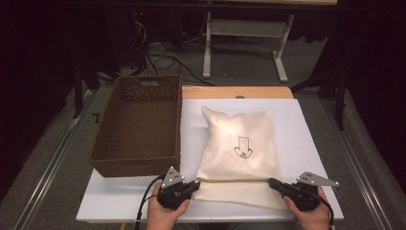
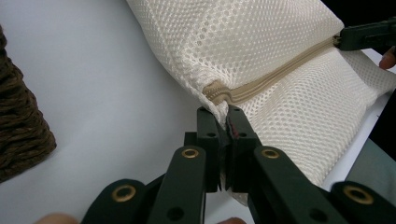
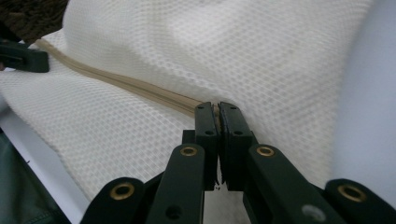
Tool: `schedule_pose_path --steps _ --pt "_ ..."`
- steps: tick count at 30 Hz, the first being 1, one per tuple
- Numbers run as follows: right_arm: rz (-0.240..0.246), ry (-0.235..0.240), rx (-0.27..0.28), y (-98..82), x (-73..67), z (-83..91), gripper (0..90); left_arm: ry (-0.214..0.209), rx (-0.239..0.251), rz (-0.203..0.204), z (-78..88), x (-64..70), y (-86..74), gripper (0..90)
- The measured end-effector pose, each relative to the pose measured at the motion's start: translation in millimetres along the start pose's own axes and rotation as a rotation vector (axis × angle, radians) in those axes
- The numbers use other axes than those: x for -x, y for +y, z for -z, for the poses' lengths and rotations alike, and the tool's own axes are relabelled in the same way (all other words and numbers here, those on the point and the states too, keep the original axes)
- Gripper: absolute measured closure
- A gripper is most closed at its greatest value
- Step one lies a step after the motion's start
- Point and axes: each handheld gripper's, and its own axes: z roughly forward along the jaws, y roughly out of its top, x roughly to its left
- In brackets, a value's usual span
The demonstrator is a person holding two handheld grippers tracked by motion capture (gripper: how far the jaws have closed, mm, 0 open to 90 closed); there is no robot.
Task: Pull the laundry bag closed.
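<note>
1. Mesh laundry bag (image 1: 239,143), cream-coloured, lay on the white table (image 1: 119,201) directly ahead of both sets of jaws, with a brown wicker basket (image 1: 139,124) just beside it, on the left gripper's side.
2. Left gripper (image 2: 226,116) had its jaws clamped on the bag's corner, right at the end of the tan zipper (image 2: 275,79).
3. Right gripper (image 3: 217,109) had its jaws pressed together on the zipper line at the far end of the same seam; whether they pinched the slider itself could not be told.
4. Judged step: drawing the zipper along while the opposite corner was anchored.
5. Good practice: the anchoring jaws should hold firm and still, the pulling jaws should travel straight along the seam, and the mesh between the two should stay taut so the teeth do not snag.
</note>
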Motion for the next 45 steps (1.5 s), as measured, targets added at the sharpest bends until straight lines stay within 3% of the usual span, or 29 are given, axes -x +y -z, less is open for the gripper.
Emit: schedule_pose_path --steps 4,6,8,12,19,21,22,24,25,26,27,28,29,30,31,34,39,43,45 --pt "-0.029 -0.030 0.008 -3.2 17.7 10.9 88.3 -0.016 -0.011 0.001 -0.9 -0.7 -0.1 85.9" --pt "-0.028 -0.022 0.014 -3.2 19.6 11.8 88.3 -0.010 -0.019 -0.001 -1.8 -0.5 -0.3 85.9" --pt "-0.035 -0.068 0.001 -3.3 23.7 14.8 88.3 -0.015 -0.024 0.003 -2.5 -1.5 -0.4 86.0" --pt "-0.059 -0.077 -0.003 -4.7 29.2 17.0 88.3 -0.020 -0.019 0.003 -1.8 -3.3 -0.2 86.1" --pt "-0.055 -0.102 -0.015 -6.5 34.9 20.2 88.4 -0.021 -0.022 -0.017 -2.7 -2.7 -0.9 86.3" --pt "-0.047 -0.108 -0.013 -6.3 35.8 20.2 88.4 -0.034 -0.021 -0.016 -3.1 -2.7 -1.0 86.3" --pt "-0.061 -0.116 0.002 -5.3 34.6 21.5 88.2 -0.081 -0.030 -0.015 -3.7 -3.5 -0.9 85.9" --pt "-0.073 -0.116 0.026 -4.2 32.8 23.6 88.0 -0.084 -0.027 -0.029 -2.7 -2.8 -0.5 84.4" --pt "-0.074 -0.100 0.055 -3.2 32.4 26.1 86.3 -0.058 -0.016 -0.036 -0.8 -0.8 0.4 79.4" --pt "-0.076 -0.074 0.088 -2.4 32.3 28.0 77.7 -0.067 0.004 -0.035 2.7 0.4 2.9 71.4" --pt "-0.076 -0.059 0.109 -0.2 30.5 29.7 61.9 -0.066 0.014 -0.035 4.5 0.7 4.3 55.7" --pt "-0.057 -0.060 0.117 2.5 27.6 29.7 44.1 -0.057 0.052 -0.036 10.1 0.9 6.4 45.7" --pt "-0.057 -0.060 0.117 2.5 27.6 29.7 44.1 -0.057 0.052 -0.036 10.1 0.9 6.4 38.7" --pt "-0.031 -0.075 0.134 5.3 23.6 29.4 31.9 -0.053 0.067 -0.033 13.3 0.6 7.4 31.1" --pt "-0.031 -0.075 0.134 5.3 23.6 29.4 31.9 -0.046 0.078 -0.031 15.9 0.2 8.0 31.1" --pt "0.004 -0.101 0.153 6.8 21.1 31.1 19.9 -0.023 0.090 -0.046 22.9 -1.8 8.5 8.8" --pt "0.015 -0.107 0.144 7.8 24.0 34.9 16.6 -0.007 0.117 -0.057 35.7 -7.5 9.7 2.3" --pt "0.025 -0.126 0.165 8.1 28.6 42.3 15.8 -0.011 0.139 -0.063 47.9 -16.6 7.4 5.9" --pt "0.027 -0.132 0.167 7.4 30.1 43.8 15.8 0.009 0.157 -0.065 58.1 -22.9 6.1 6.1"
